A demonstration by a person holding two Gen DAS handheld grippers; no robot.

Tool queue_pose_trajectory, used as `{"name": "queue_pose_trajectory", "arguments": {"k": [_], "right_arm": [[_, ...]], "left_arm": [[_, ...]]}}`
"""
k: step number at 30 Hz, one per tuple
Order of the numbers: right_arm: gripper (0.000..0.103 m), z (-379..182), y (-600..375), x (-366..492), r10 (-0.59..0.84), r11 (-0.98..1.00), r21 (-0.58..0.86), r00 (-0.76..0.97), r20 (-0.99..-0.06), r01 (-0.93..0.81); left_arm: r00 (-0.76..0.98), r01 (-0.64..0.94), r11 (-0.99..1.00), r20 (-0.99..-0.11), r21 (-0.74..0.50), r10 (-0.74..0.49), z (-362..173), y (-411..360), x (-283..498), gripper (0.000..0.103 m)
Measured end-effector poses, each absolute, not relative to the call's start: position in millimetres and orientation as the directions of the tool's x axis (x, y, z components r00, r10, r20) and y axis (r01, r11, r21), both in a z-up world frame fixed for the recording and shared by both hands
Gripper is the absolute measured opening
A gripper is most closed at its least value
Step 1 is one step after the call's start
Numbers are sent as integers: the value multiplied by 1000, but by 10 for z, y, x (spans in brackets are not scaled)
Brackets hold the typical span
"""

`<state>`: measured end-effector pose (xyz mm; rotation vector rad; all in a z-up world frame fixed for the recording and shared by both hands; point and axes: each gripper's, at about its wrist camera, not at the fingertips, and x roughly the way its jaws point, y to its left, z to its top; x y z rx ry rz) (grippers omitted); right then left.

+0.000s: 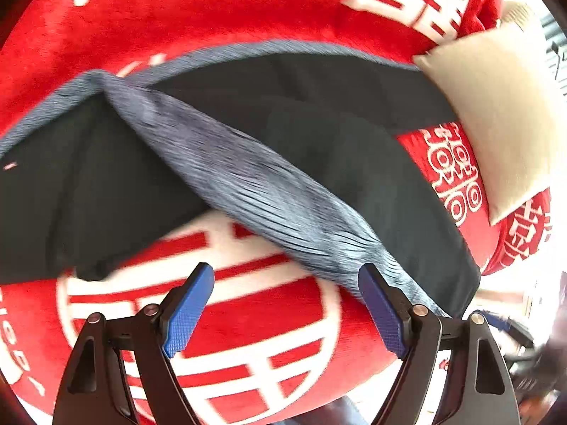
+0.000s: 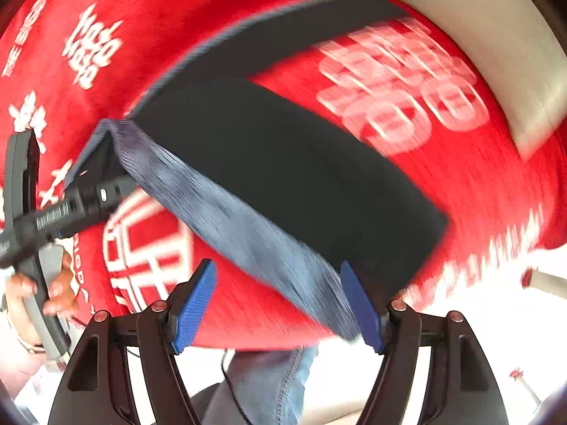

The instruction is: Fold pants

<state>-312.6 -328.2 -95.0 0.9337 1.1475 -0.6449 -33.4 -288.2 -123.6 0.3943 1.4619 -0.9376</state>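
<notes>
Dark pants (image 1: 319,141) with a grey-blue ribbed waistband (image 1: 248,184) lie on a red blanket (image 1: 212,17) printed with white characters. In the left wrist view my left gripper (image 1: 287,304) is open, its blue pads apart just short of the waistband's near end. In the right wrist view the pants (image 2: 283,163) and waistband (image 2: 241,226) run diagonally. My right gripper (image 2: 280,304) is open, with the waistband's end between its pads. The left gripper's body (image 2: 63,212) shows at the left, at the waistband's far corner.
A beige pillow (image 1: 496,113) lies at the right on the blanket, touching the pants' far end; it also shows in the right wrist view (image 2: 489,35). The person's jeans-clad leg (image 2: 269,382) is below the bed edge. Both views are motion-blurred.
</notes>
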Motion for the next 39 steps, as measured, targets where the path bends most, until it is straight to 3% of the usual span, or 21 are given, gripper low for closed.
{"name": "queue_pose_trajectory", "arguments": {"k": [9, 11, 14, 16, 17, 18, 29, 37, 38, 39], "right_arm": [[75, -1412, -3099, -3677, 29, 377, 352, 369, -929, 857], [67, -1443, -3091, -3666, 36, 376, 375, 391, -920, 847], [46, -1457, -3127, -3615, 51, 375, 413, 427, -903, 830], [3, -1475, -3190, -3593, 94, 365, 428, 424, -901, 827], [3, -1458, -3215, -3604, 109, 359, 443, 435, -894, 821], [3, -1387, -3270, -3607, 117, 361, 467, 457, -882, 808], [3, -100, -4771, -3166, 70, 557, 499, 560, -825, 665], [3, -129, -6110, -2234, 75, 656, 435, 520, -851, 617], [3, -215, -6260, -2105, 80, 668, 419, 501, -862, 614], [3, -321, -6394, -1996, 81, 672, 405, 483, -872, 620]], "left_arm": [[-144, 755, 590, -950, -286, -277, -1384, -3026, -591, 84], [-149, 749, 597, -952, -286, -268, -1429, -3072, -630, 84], [-148, 744, 603, -951, -288, -271, -1471, -3136, -665, 84], [-159, 733, 608, -946, -306, -284, -1488, -3168, -681, 67], [-169, 731, 605, -943, -315, -286, -1489, -3196, -687, 40], [-190, 726, 601, -938, -333, -290, -1479, -3234, -685, 23], [-170, 691, 609, -907, -389, -386, -717, -3722, -253, 23], [-36, 714, 638, -925, -290, -379, -502, -4521, 270, 24], [-15, 731, 632, -931, -258, -364, -487, -4604, 315, 35], [12, 742, 630, -934, -231, -356, -467, -4635, 351, 55]]}}
